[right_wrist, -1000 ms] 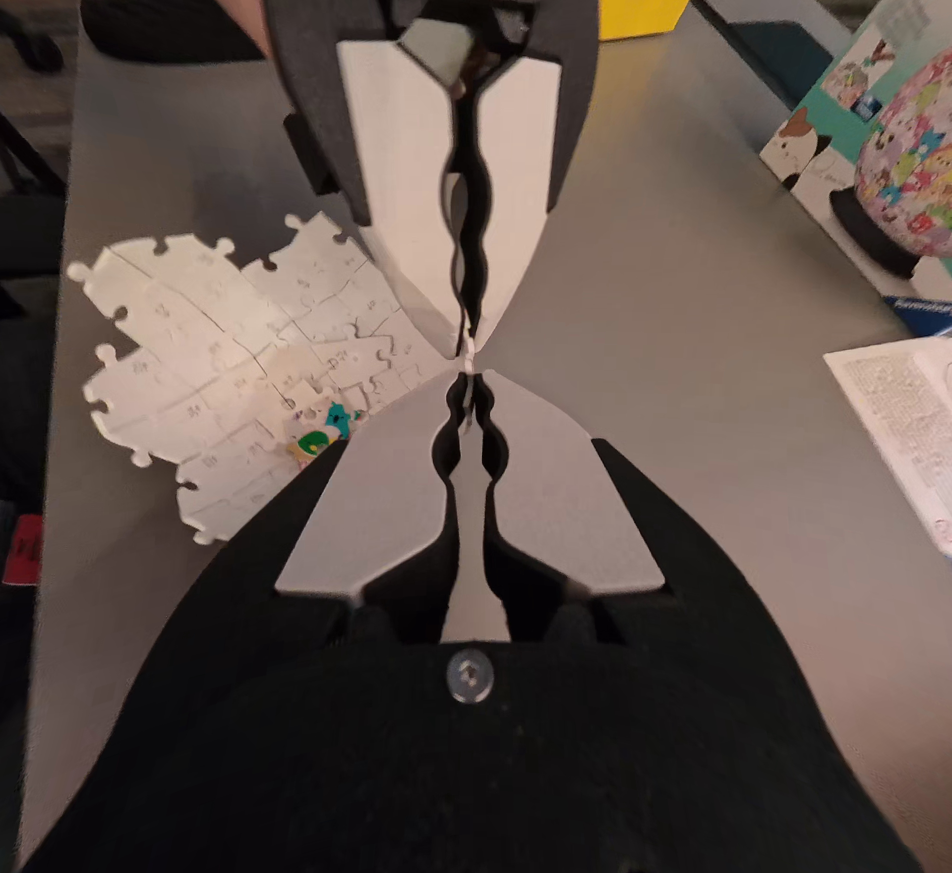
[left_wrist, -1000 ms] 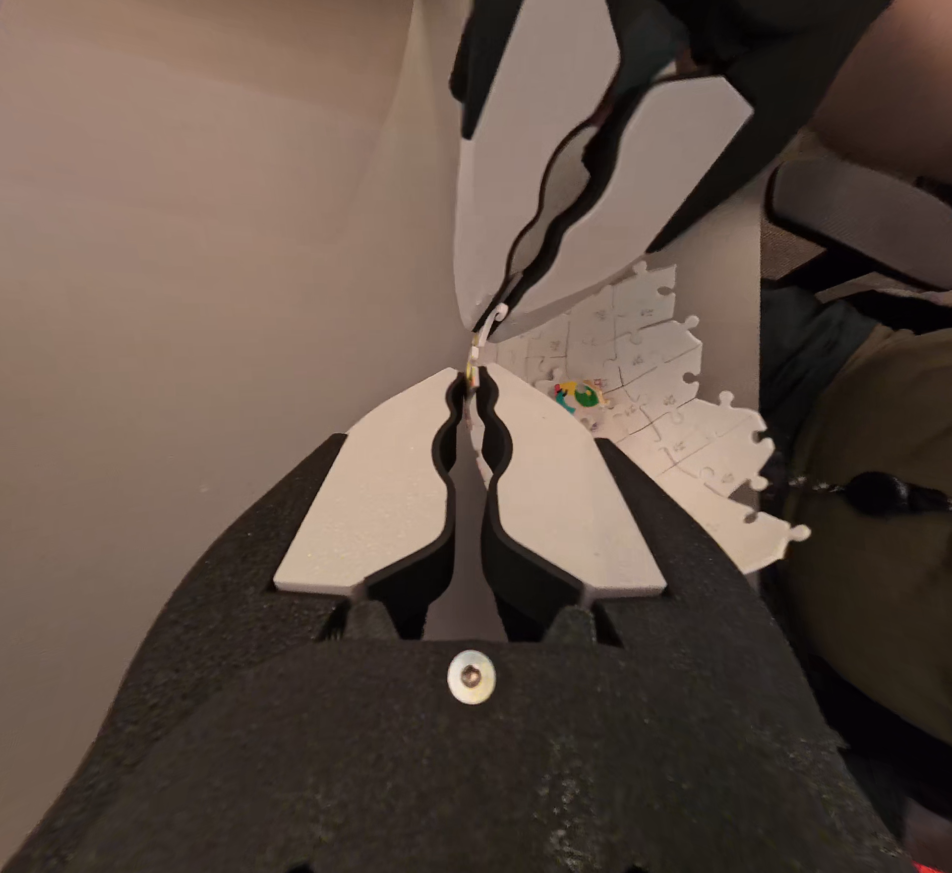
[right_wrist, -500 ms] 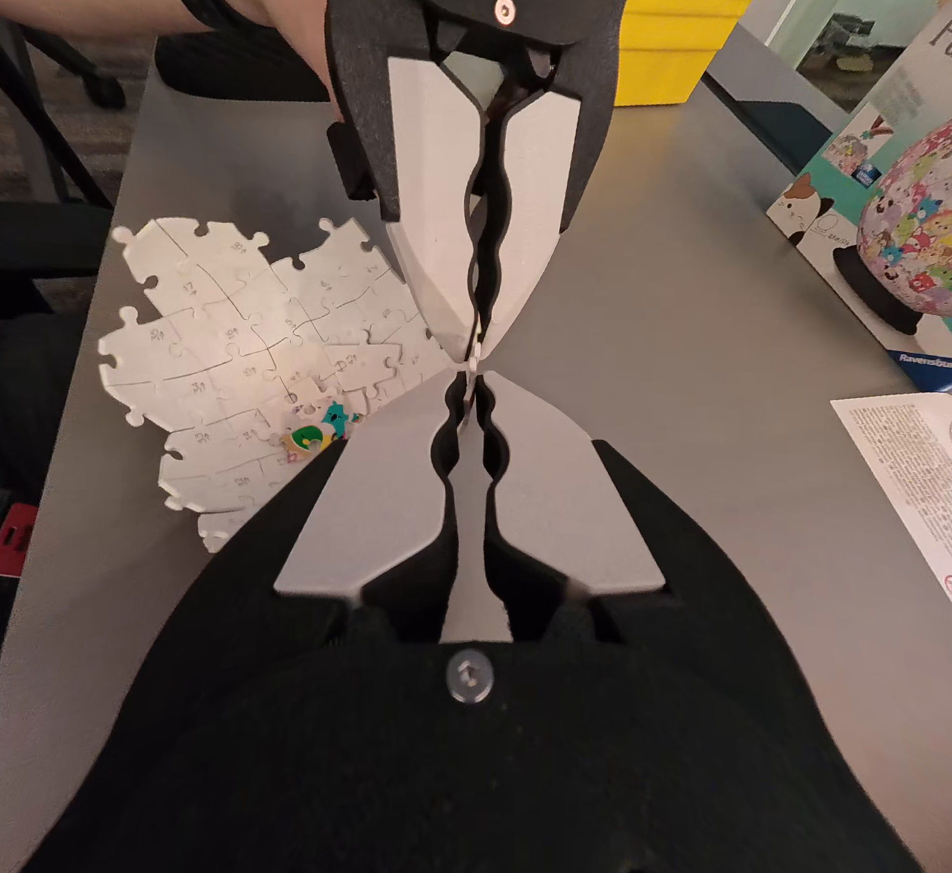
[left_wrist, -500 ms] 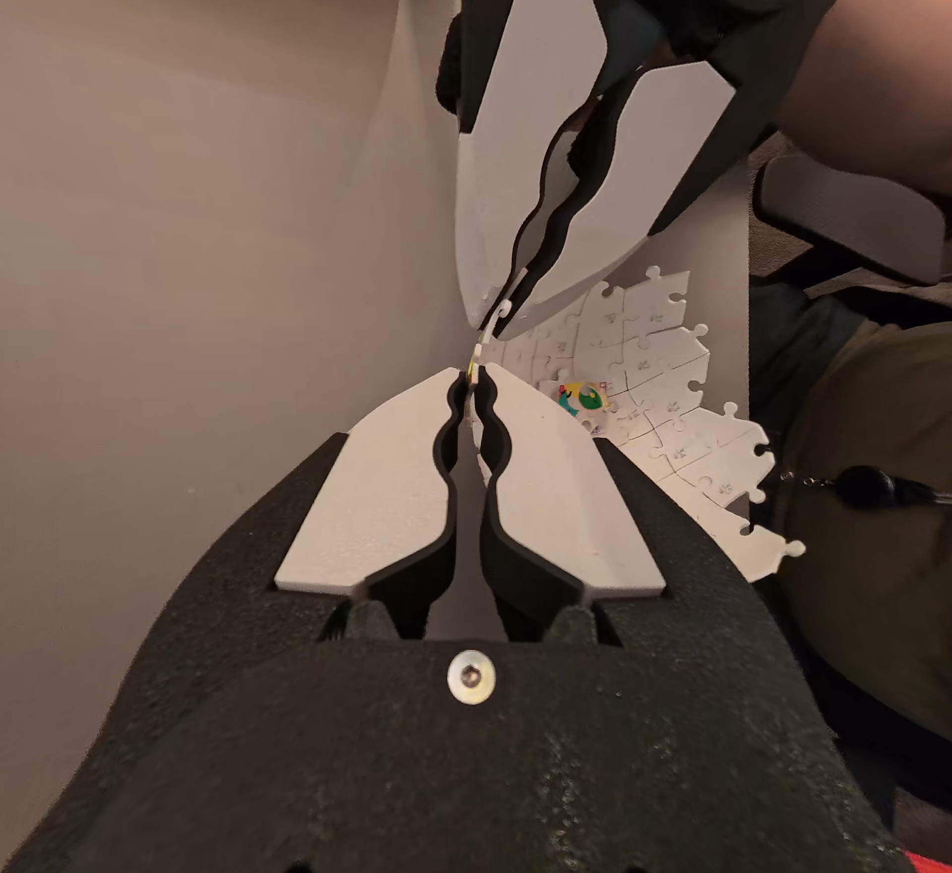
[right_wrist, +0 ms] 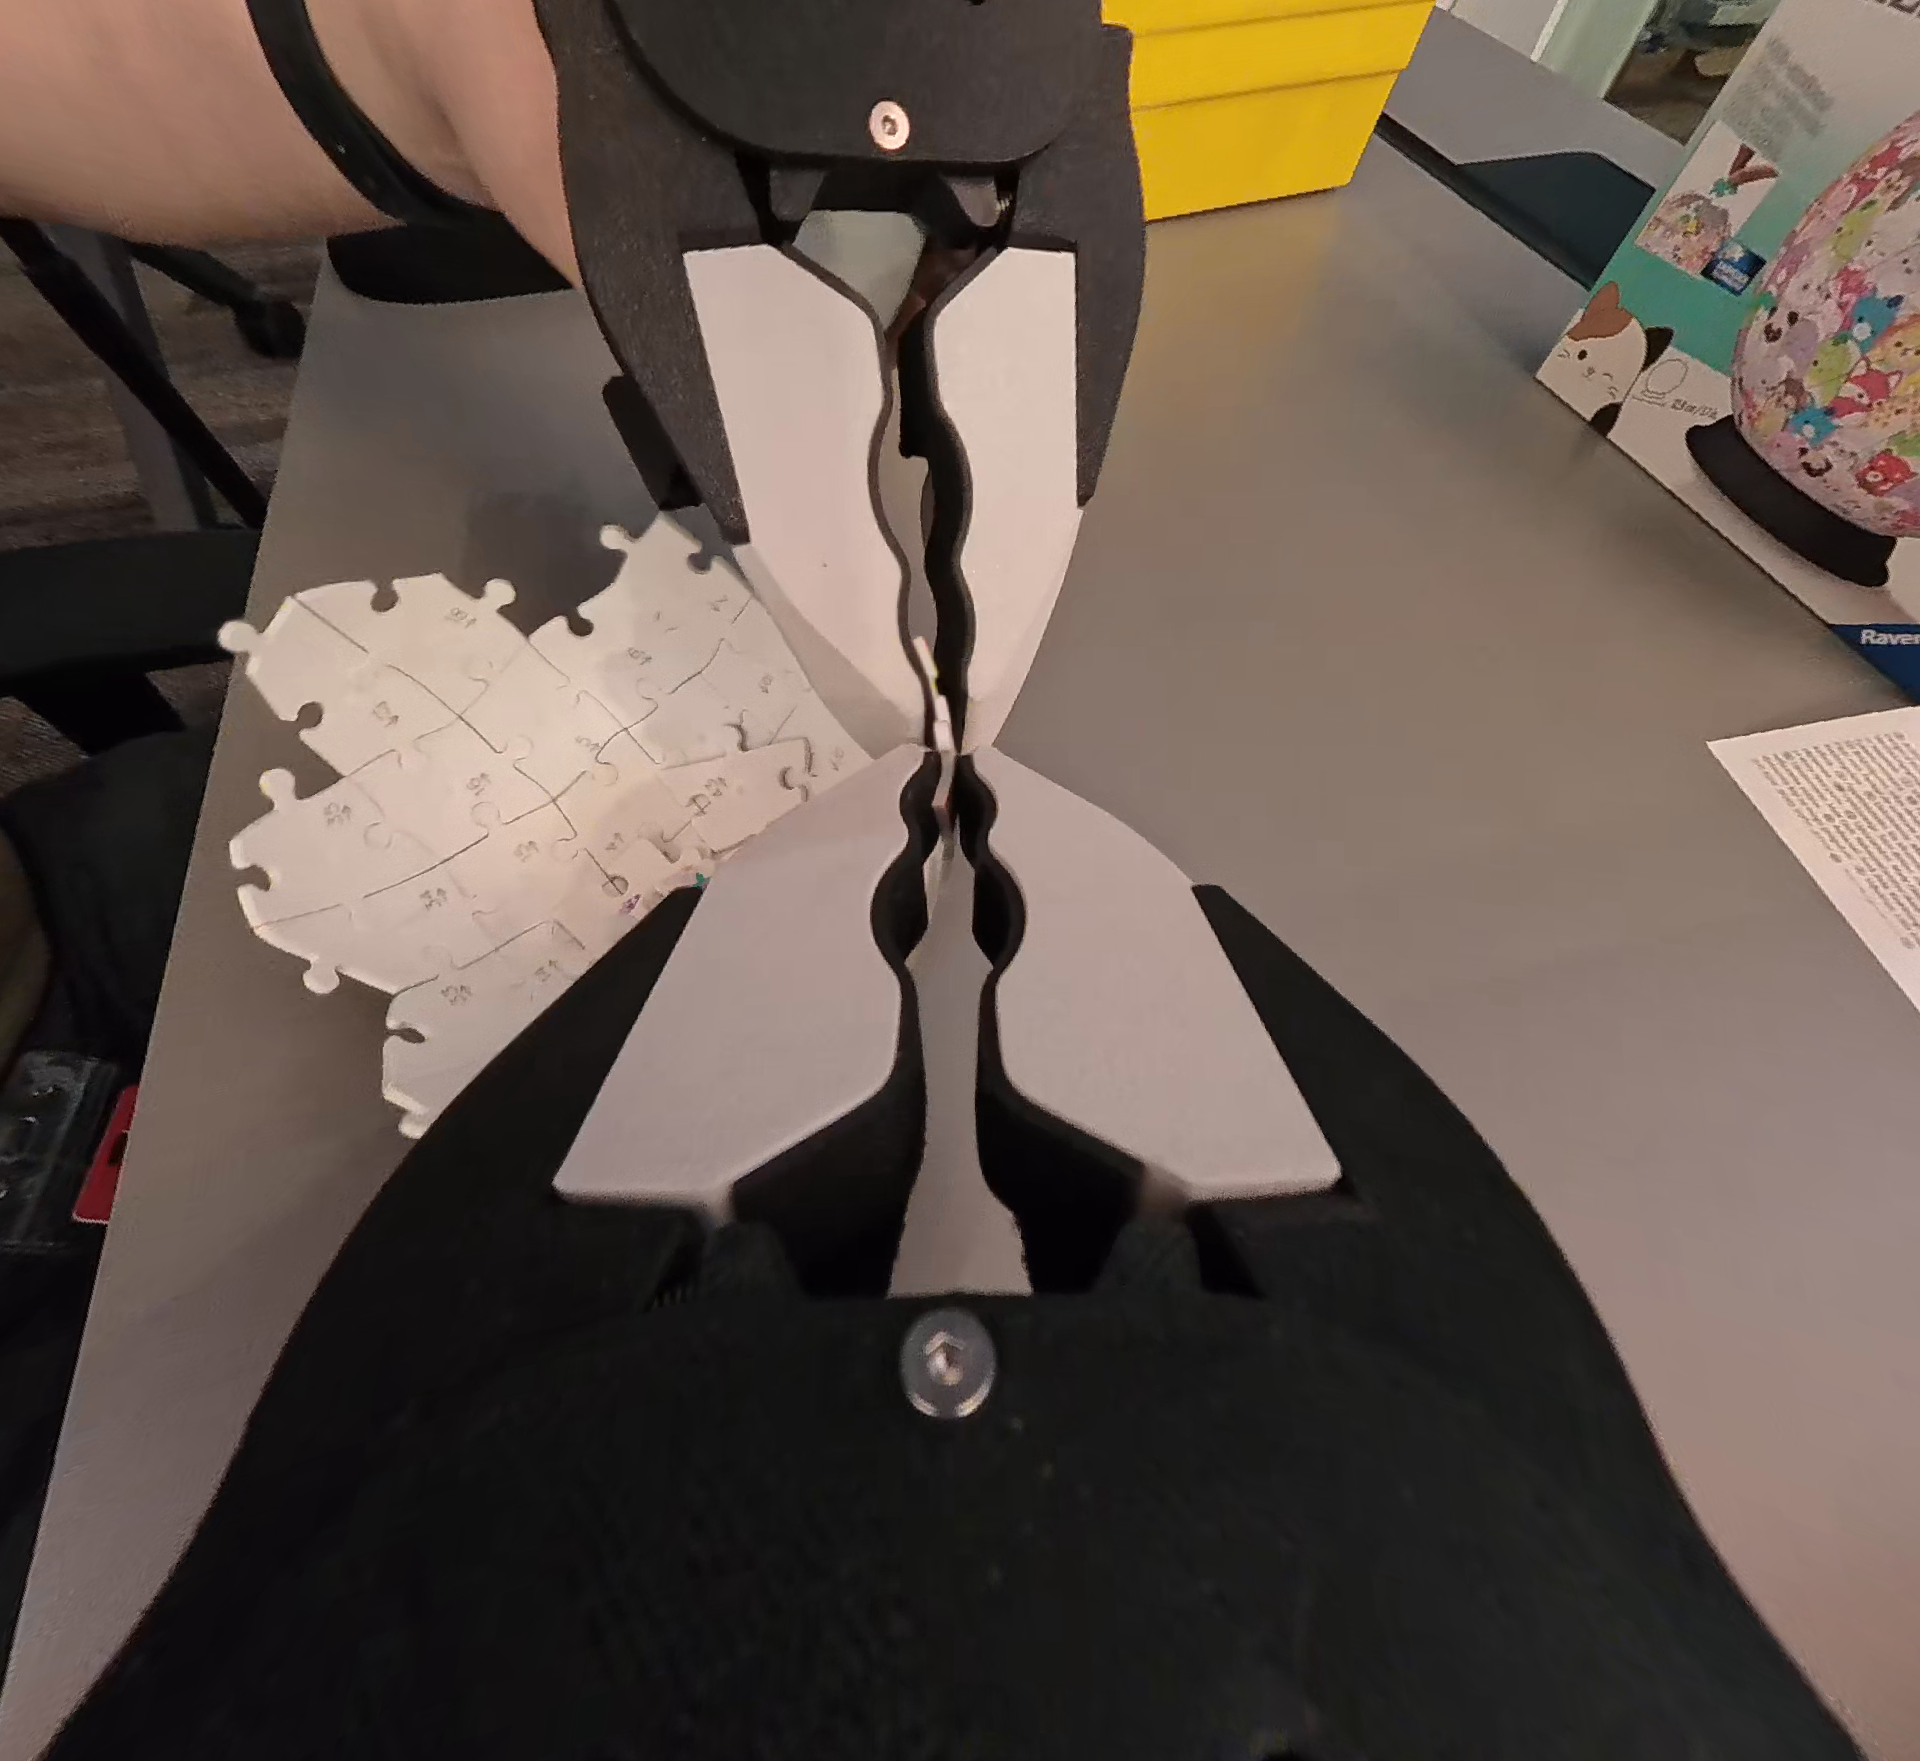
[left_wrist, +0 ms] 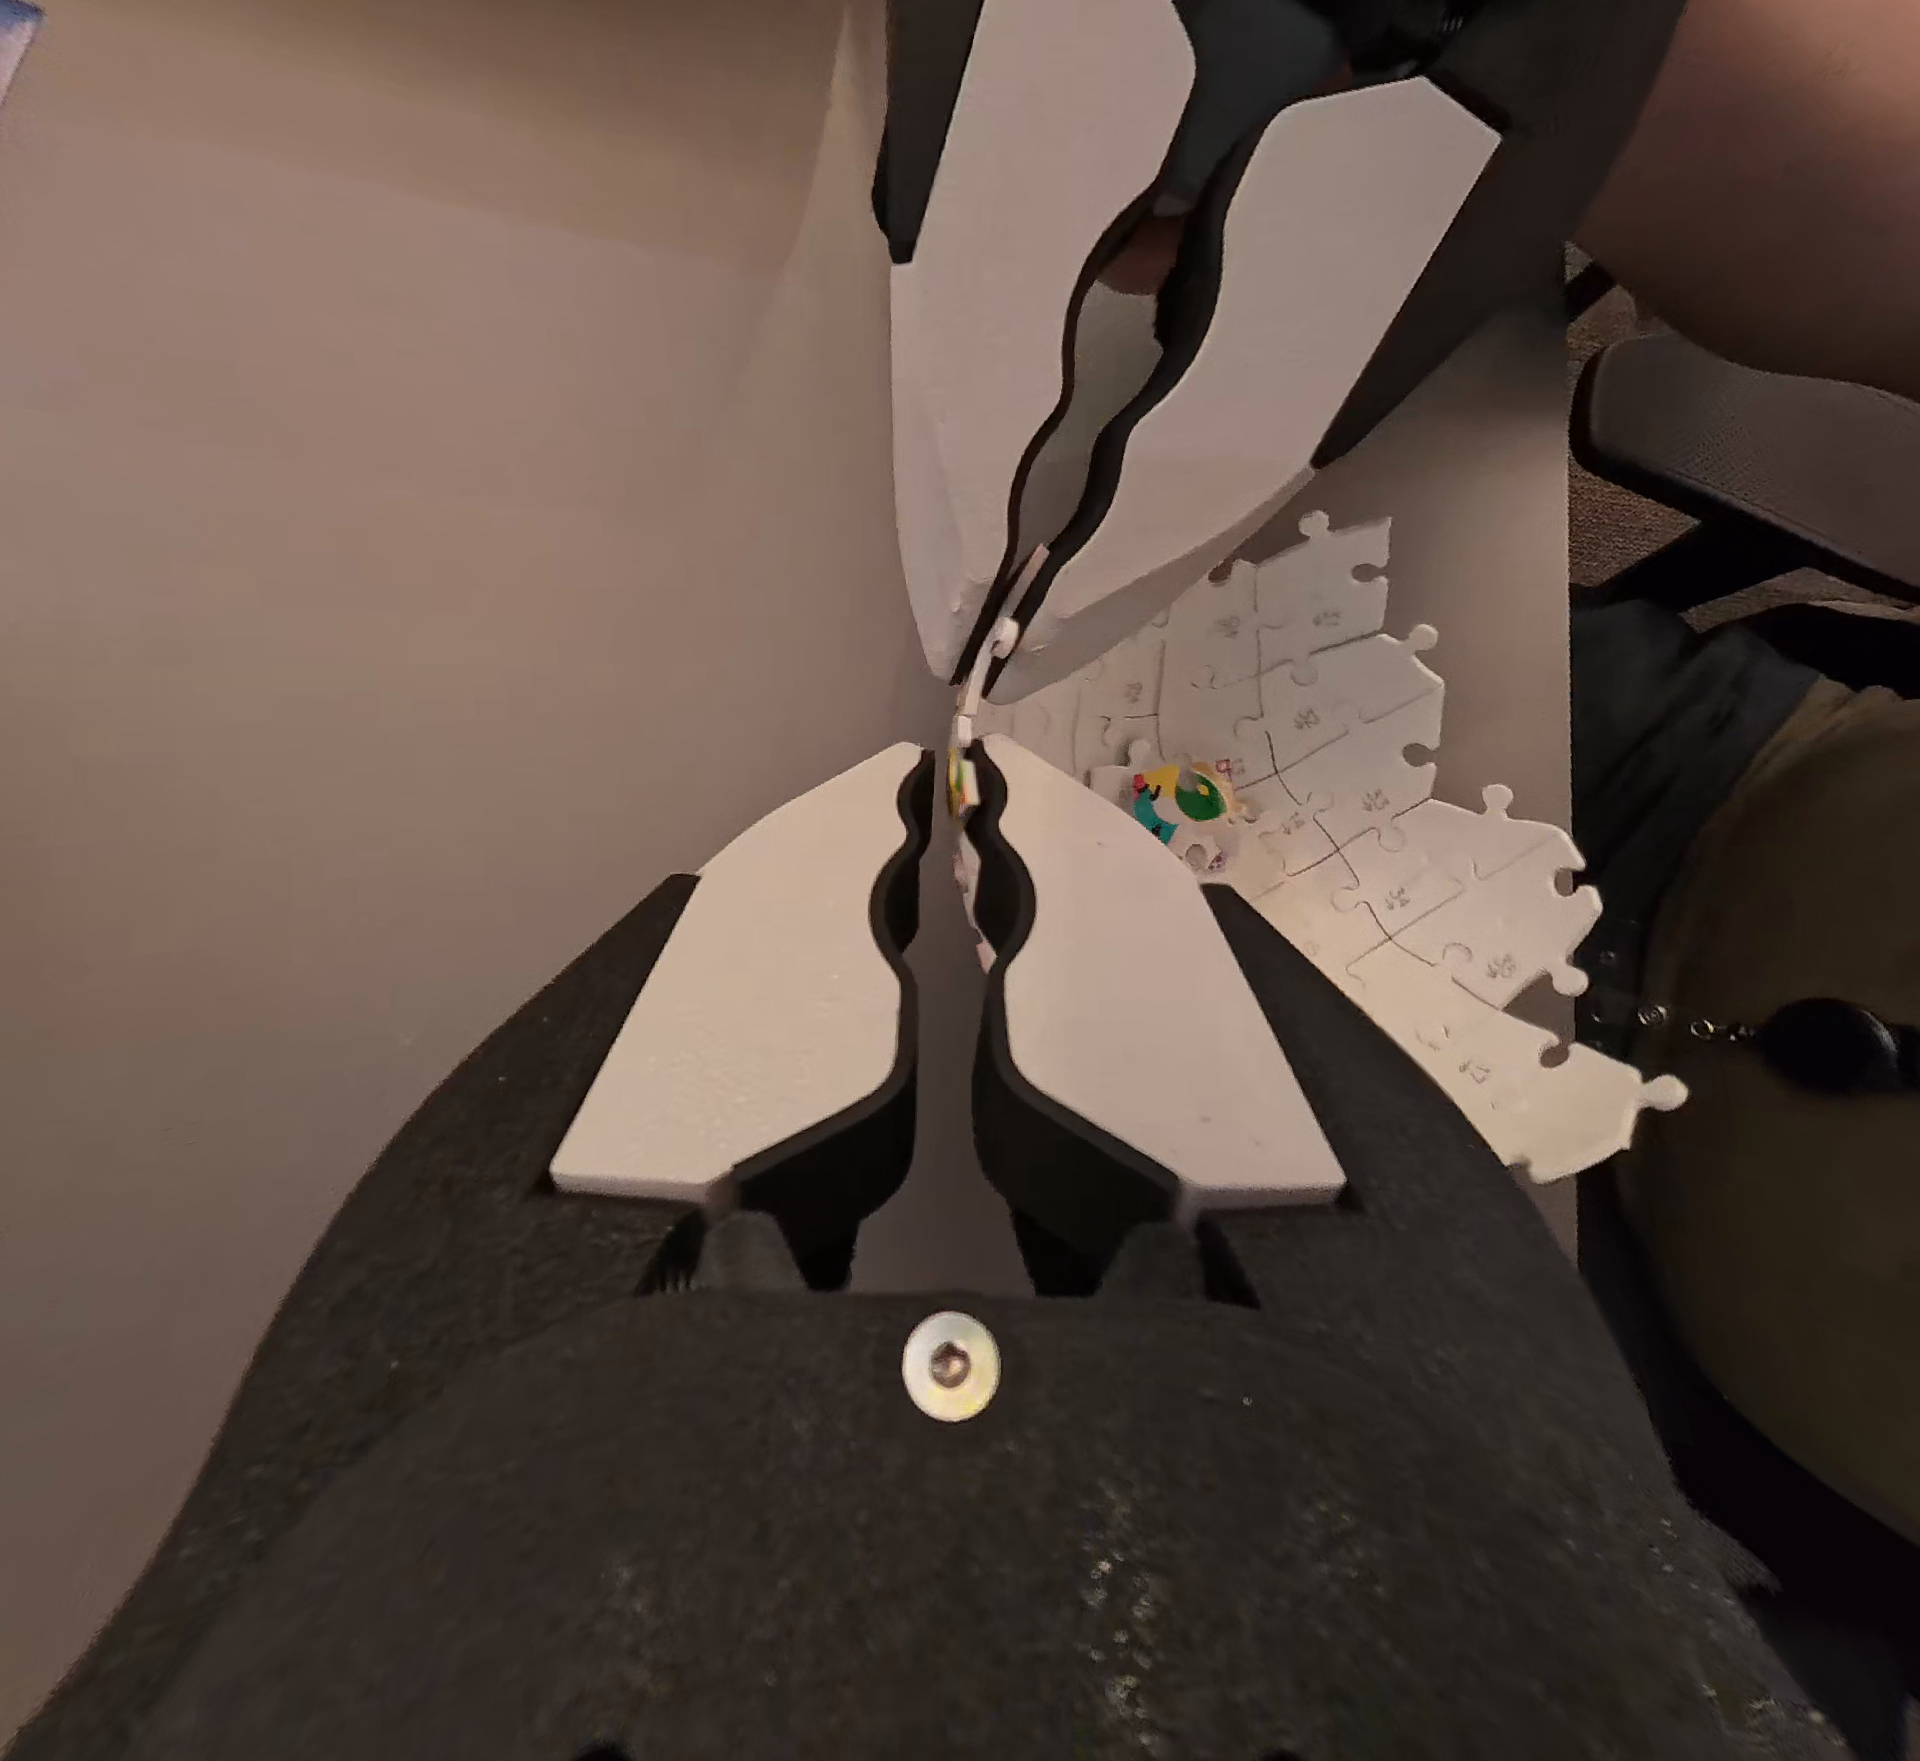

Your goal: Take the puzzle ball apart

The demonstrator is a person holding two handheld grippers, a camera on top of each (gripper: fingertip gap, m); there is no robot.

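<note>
Your right gripper (left_wrist: pixel 977 662) tilts toward 1 o'clock, both grippers clenched on small joined white puzzle pieces (left_wrist: pixel 964 755); left gripper (left_wrist: pixel 951 776) opposes, the joint flexing apart.

An office: grey table (right_wrist: pixel 1351 568), office chair (left_wrist: pixel 1745 464), yellow bin (right_wrist: pixel 1247 49)

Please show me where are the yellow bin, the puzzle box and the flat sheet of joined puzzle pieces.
yellow bin (right_wrist: pixel 1257 70), right wrist view, on its front wall.
puzzle box (right_wrist: pixel 1704 340), right wrist view, on its printed front face.
sheet of joined puzzle pieces (right_wrist: pixel 468 776), right wrist view, on its white back side.
</note>
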